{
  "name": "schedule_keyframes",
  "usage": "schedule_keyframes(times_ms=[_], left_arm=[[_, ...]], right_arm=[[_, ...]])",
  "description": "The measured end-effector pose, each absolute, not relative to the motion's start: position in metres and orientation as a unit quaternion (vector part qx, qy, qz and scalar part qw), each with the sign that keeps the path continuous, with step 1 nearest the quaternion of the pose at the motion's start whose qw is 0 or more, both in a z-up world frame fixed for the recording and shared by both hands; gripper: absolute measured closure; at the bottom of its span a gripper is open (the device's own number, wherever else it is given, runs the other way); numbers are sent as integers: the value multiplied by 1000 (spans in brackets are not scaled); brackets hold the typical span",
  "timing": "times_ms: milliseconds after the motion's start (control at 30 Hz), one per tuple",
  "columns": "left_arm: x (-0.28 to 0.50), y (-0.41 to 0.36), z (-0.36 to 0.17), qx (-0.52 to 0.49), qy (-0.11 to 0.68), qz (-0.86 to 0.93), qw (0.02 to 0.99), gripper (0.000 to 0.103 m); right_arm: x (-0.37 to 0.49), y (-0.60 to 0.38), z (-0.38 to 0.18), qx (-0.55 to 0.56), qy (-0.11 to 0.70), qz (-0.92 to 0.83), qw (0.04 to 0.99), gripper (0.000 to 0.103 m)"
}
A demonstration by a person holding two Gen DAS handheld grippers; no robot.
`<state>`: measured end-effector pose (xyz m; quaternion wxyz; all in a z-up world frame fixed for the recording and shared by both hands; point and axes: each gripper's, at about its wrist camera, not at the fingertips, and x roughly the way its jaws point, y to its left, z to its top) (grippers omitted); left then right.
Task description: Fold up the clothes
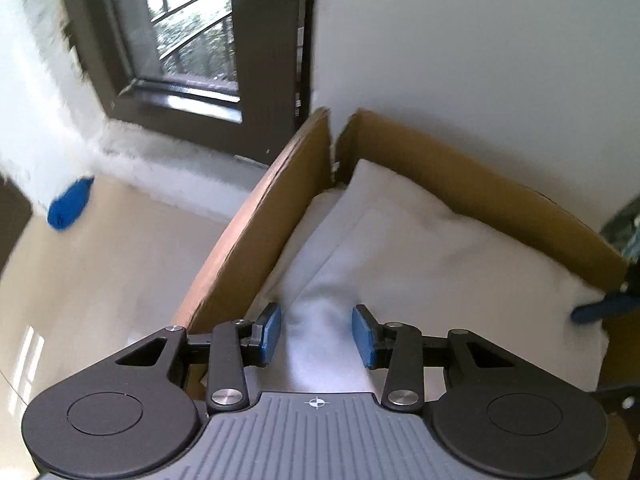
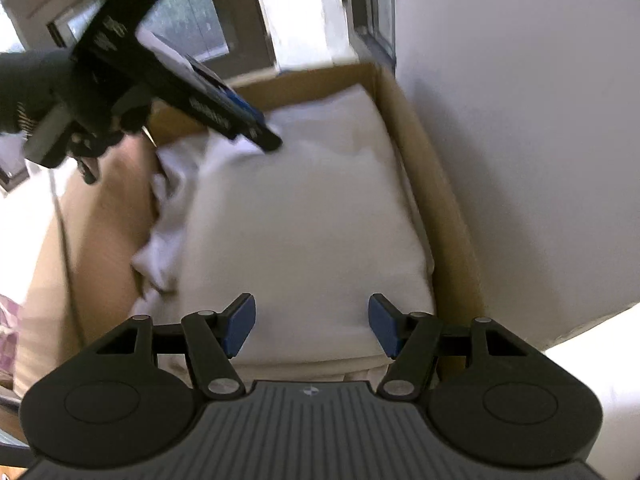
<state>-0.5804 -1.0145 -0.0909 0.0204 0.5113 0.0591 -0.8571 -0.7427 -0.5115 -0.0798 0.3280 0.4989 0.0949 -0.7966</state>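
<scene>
A folded white garment [image 1: 420, 248] lies inside an open cardboard box [image 1: 256, 236]. My left gripper [image 1: 318, 336] is open just above the garment's near left part, with a ridge of white cloth between the blue pads, untouched. The garment also shows in the right wrist view [image 2: 304, 208], filling the box [image 2: 432, 200]. My right gripper [image 2: 312, 324] is open and empty over the garment's near edge. The left gripper [image 2: 256, 132], held in a black-gloved hand, shows there at the garment's far left. A blue fingertip [image 1: 596, 312] of the right gripper shows at the right edge.
A white wall [image 2: 520, 120] stands right behind the box. A dark-framed window [image 1: 188, 40] is at the back left. The box stands on a beige surface [image 1: 120, 272]. A blue object [image 1: 68, 208] lies at its far left. Crumpled white cloth [image 2: 160, 216] hangs over the box's left side.
</scene>
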Motion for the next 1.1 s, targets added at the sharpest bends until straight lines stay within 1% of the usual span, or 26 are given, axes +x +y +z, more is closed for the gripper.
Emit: schedule_keyframes(times_ms=[133,267,367,467,533,667,767,933,1100], left_arm=[[-574,-1013,-80,500,74,-863,23,59],[-551,-1006,-58,497,107,-861,-1,53],[-531,-994,-53,516,135,-845,-29,52],[-518,-976,-60,556,136,-818,-62,52],[-516,-966,-69,575,135,-804,-72,52],[-513,-949,-87,607,135,-778,-85,52],[-512,-942,-99,620,146,-766,-88,47],[-518,-933,-105,613,166,-768,-85,48],[-522,-928,-104,604,187,-770,-78,47]], right_arm=[[-743,-505,-75,495,78,-806,317,34],[-738,-488,-63,486,61,-816,308,34],[-735,-474,-56,486,47,-819,300,34],[-732,-458,-48,486,26,-822,296,32],[-732,-448,-46,486,0,-823,294,28],[-733,-435,-45,487,-32,-825,285,27],[-733,-431,-43,484,-39,-828,282,27],[-730,-426,-41,477,-38,-831,283,27],[-726,-421,-36,468,-36,-836,283,27]])
